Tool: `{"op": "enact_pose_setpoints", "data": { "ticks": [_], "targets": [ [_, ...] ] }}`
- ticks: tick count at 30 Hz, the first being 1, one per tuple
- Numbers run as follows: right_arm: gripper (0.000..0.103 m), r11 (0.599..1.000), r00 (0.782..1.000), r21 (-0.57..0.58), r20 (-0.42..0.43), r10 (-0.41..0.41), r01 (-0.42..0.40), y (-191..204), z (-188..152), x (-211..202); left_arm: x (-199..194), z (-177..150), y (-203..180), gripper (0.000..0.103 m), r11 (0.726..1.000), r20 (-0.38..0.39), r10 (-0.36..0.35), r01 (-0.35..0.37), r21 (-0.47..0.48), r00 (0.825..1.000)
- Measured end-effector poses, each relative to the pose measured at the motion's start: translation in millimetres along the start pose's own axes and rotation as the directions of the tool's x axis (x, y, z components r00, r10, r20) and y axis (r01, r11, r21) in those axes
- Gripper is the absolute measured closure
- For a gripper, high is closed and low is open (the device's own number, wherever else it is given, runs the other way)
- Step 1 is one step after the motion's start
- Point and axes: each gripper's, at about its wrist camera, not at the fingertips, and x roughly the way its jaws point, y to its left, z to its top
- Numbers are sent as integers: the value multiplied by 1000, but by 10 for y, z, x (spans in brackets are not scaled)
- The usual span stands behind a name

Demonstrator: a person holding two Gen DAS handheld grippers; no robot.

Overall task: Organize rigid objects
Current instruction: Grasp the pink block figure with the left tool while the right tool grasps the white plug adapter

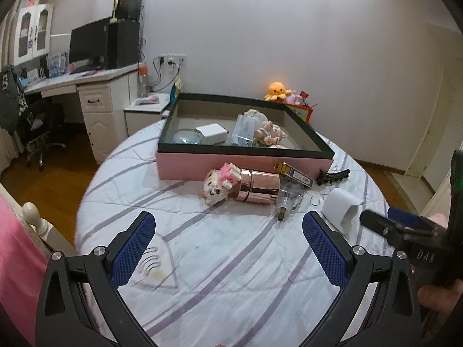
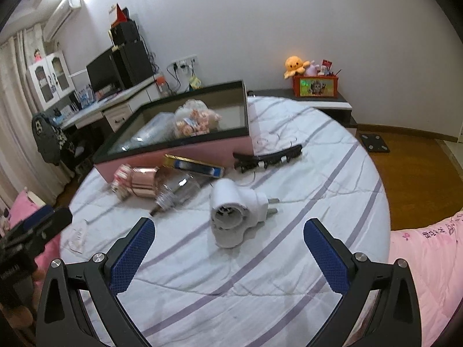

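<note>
**A:** ok so it's a bedroom, everything's laid out on a bed (image 2: 260, 274) with a white striped cover. Wood floor around it, desk (image 1: 95, 78) with a monitor off in the back corner.

**B:** what's closest to the camera?

**A:** Both grippers, low over bare cover. The right gripper (image 2: 228, 248) has its blue fingers (image 2: 131, 254) spread wide with nothing between them. Same for the left gripper (image 1: 228, 248): spread, holding nothing.

**B:** and the loose stuff?

**A:** Nearest is a white plug adapter (image 2: 231, 214) on its side just ahead of the right gripper, prongs pointing right. Past it there's a row near the box front: a glass bottle (image 1: 288, 199), a rose-gold cylinder (image 1: 257, 186), a pink and white block figure (image 1: 220, 183) touching the cylinder, a blue and gold flat box (image 1: 293, 173), and a black hair clip (image 2: 269, 157) over on the right.

**B:** where does it all go?

**A:** I'd guess the pink tray box (image 1: 246, 167) with the black rim, at the far side. It already has a white charger block (image 1: 211, 133), a clear packet and some small dolls inside.

**B:** so which step is this?

**A:** Looks like lining up for the next pick, part way through sorting. My read is the adapter's next. The right fingers would need to come forward and down and straddle its round body, since the prong end looks awkward to pinch.
</note>
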Motion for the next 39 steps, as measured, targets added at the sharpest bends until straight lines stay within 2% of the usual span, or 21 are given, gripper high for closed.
{"op": "enact_pose_setpoints", "data": {
  "ticks": [5,11,18,24,30,32,34,36,39],
  "targets": [
    [0,999,999,-35,-38,-11,9,-18,-16,231,355,58,-80,0,1000,-32,1,-1,11,1000],
    [0,999,999,-50,-51,-18,15,-71,15,378,708,117,-31,0,1000,-67,20,-21,-23,998],
    [0,999,999,-52,-47,0,-3,-103,38,422,755,136,179,0,995,-65,73,-77,-62,995],
    [2,998,998,-65,-61,3,-7,-45,29,480,796,170,243,0,987,-73,159,-161,-23,985],
    [5,997,997,-79,-76,-11,5,-6,19,542,952,189,247,0,983,-133,185,-184,22,974],
    [9,997,997,-82,-80,-15,9,-4,25,556,1046,206,221,0,980,-157,201,-195,49,967],
    [20,996,996,-92,-83,-24,16,12,42,573,1095,239,209,0,976,-159,216,-208,69,963],
    [26,994,995,-104,-88,-43,33,22,59,601,1165,276,192,0,971,-163,234,-221,95,958],
    [31,993,994,-112,-100,-47,36,15,87,651,1232,315,187,0,978,-176,195,-179,102,965]
  ]
}}
